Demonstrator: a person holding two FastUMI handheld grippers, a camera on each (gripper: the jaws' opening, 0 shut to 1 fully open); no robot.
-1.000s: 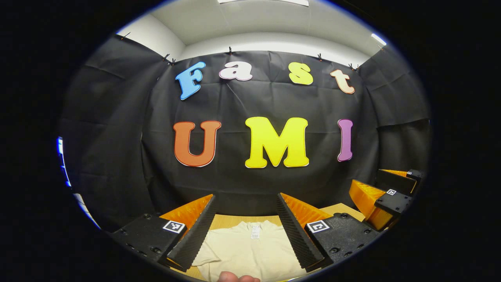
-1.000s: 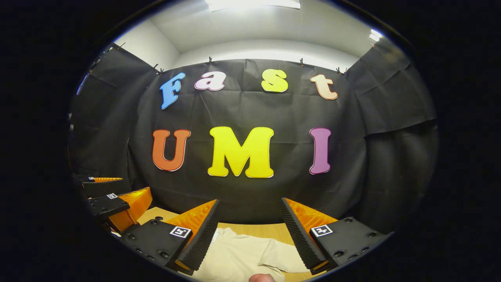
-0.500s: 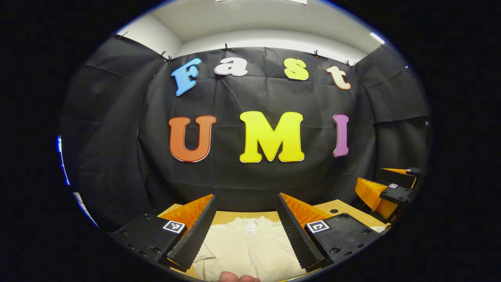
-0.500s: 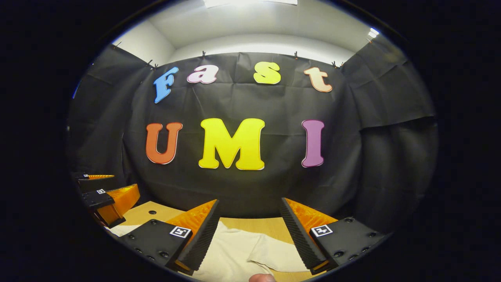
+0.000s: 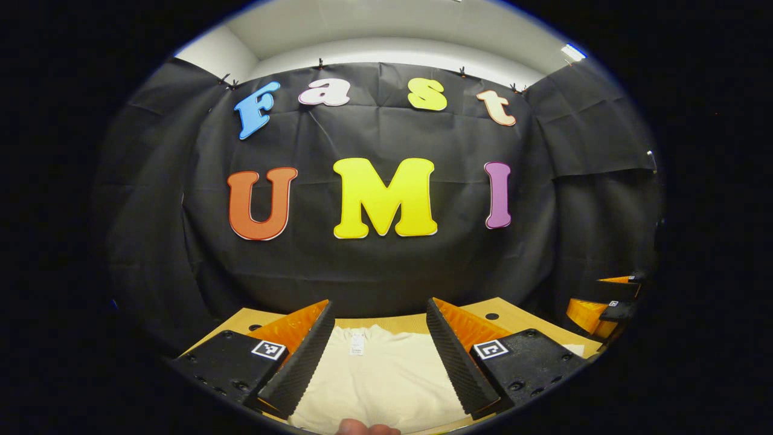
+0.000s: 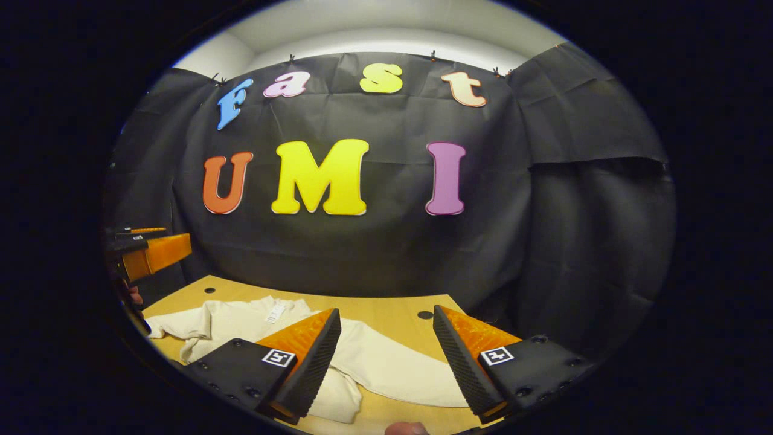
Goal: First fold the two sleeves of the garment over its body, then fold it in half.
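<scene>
Both cameras have tipped down since a second ago: we now see more wooden table [image 6: 386, 311] and more of the garment in each view, and the right gripper has swung out to the right, so the shirt's right side is exposed.

Left gripper view: left gripper [image 5: 380, 356] hangs over the cream garment [image 5: 380, 380], fingers spread wide, nothing between them, not touching cloth as far as we can tell. Collar tag [image 5: 357, 344] sits at the far end, so the collar points away from us toward the booth wall and the long axis runs near-to-far. Body cloth lies flat between the fingers. A fingertip [image 5: 367, 429] of the holding hand shows at the bottom edge. Far right, the right gripper [image 5: 604, 305] shows at the table edge, partly cut off; we cannot tell its state from here.

Right gripper view: far left, the left gripper [image 6: 145, 254] is above the table, well apart from the shirt. The garment [image 6: 386, 368] lies on the table to the left of centre, collar and tag [image 6: 275, 313] toward the far left. Left part is rumpled, with a bunched sleeve [image 6: 175, 323]; the right sleeve [image 6: 410, 377] spreads out flat toward the near right. Right gripper [image 6: 386, 362] is released, fingers wide apart, empty, its left finger [image 6: 311, 356] over the cloth and its right finger [image 6: 465, 356] over bare table. Neither sleeve is folded over the body yet.
</scene>
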